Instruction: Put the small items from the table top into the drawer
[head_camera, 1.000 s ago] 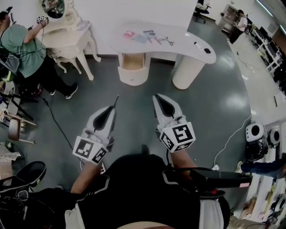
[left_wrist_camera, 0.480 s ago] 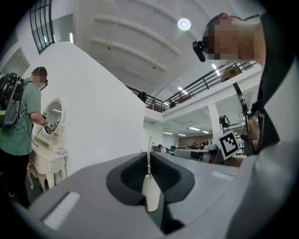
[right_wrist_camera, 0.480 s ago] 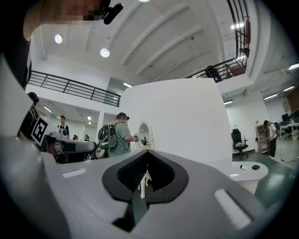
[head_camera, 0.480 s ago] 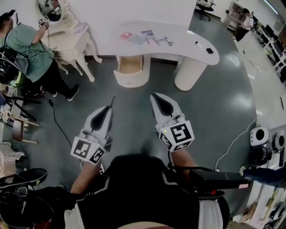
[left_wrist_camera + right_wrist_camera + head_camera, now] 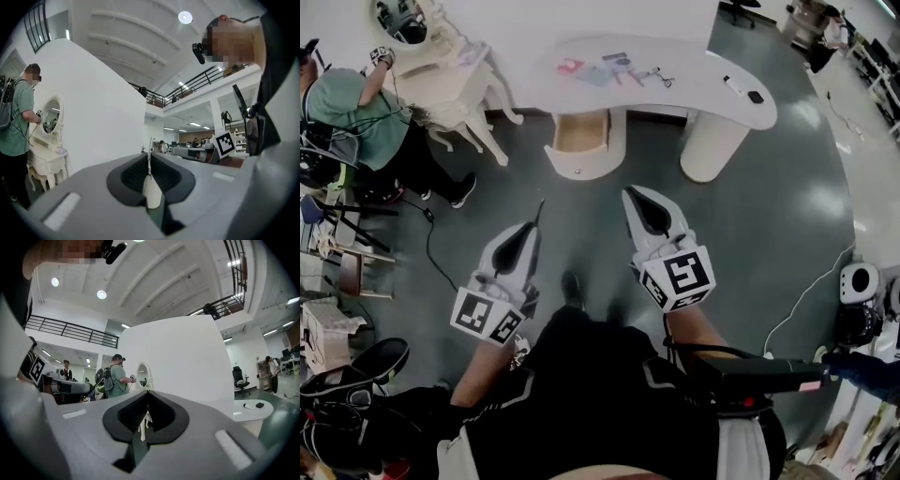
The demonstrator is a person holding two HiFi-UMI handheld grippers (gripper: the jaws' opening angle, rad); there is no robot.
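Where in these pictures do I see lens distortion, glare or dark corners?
Head view: wide-angle bending at the edges, pale glare on the grey floor. Left gripper view: black round vignette, ceiling lamp burnt out white. Right gripper view: same vignette, ceiling lamps glaring.

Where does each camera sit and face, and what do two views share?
Head view: on the head, facing steeply down at the table and open drawer; left gripper, right gripper, forearms show.
Left gripper view: on the left gripper, along its closed jaws toward a white wall; wearer's torso at right.
Right gripper view: on the right gripper, along closed jaws toward that wall; wearer's head above.
Shared: both gripper views show the vanity.
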